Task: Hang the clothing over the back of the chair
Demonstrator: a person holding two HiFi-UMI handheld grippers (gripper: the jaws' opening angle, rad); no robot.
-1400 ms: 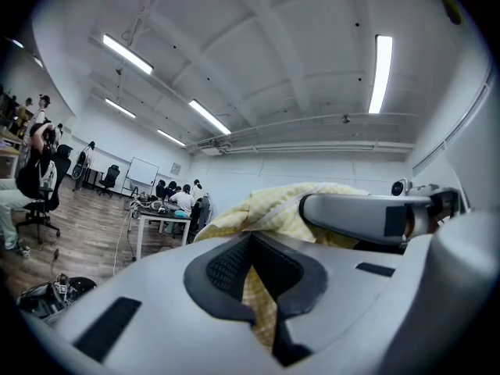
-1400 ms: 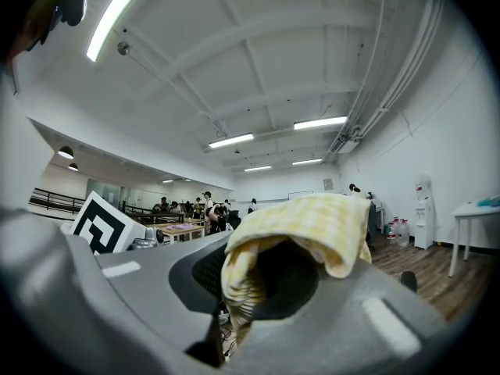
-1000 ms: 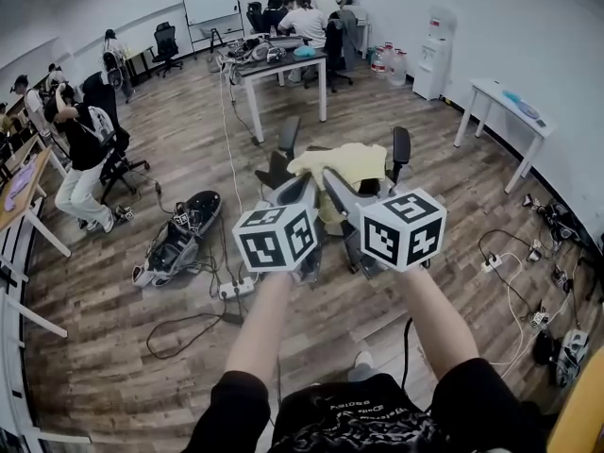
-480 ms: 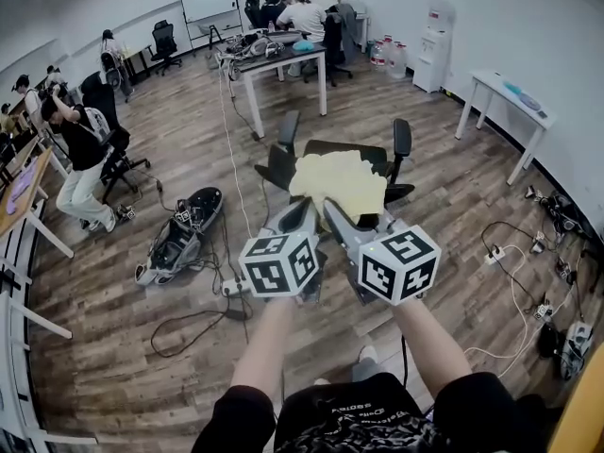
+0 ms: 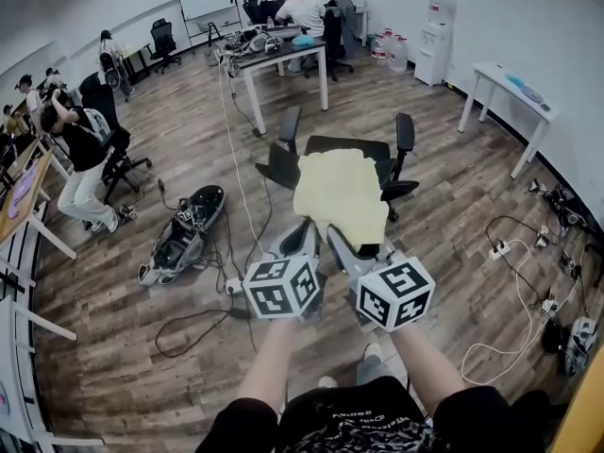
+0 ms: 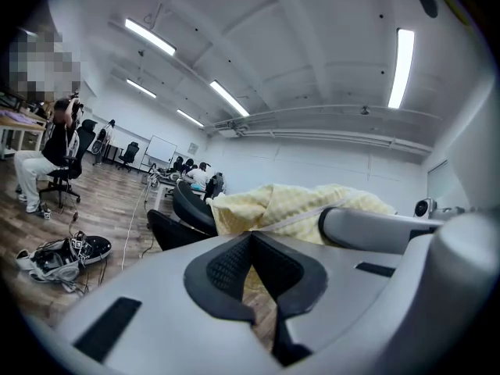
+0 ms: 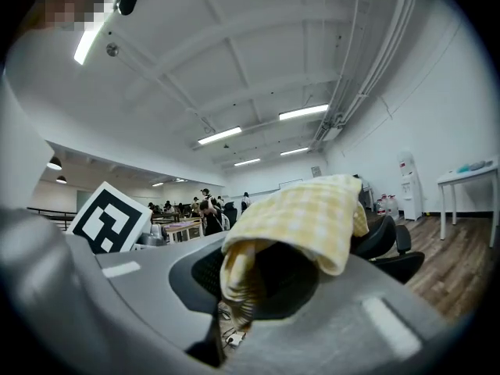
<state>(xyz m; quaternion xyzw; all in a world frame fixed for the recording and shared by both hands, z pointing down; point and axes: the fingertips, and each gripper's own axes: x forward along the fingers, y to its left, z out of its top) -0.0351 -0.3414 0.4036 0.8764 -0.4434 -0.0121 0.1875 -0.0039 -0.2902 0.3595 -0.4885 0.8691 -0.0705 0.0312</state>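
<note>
A pale yellow checked garment (image 5: 340,194) lies spread over the back of a black office chair (image 5: 351,146) in the head view. Its near edge runs down to both grippers, which are side by side just in front of the chair. My left gripper (image 5: 307,231) has its jaws closed, with yellow cloth (image 6: 289,205) showing at and behind the pads (image 6: 234,268). My right gripper (image 5: 338,236) is shut on a fold of the garment (image 7: 305,217) that drapes over its pads. The chair's arms (image 5: 405,132) stick up on either side.
A bag and loose gear (image 5: 184,234) lie on the wooden floor to the left, with cables and a power strip (image 5: 231,286). A desk (image 5: 283,55) stands beyond the chair, with seated people (image 5: 302,8) behind it. One person (image 5: 80,154) sits at left. A white table (image 5: 510,88) is at right.
Both grippers have come down with the garment. It hung bunched above the chair before and now lies spread flat over the chair back.
</note>
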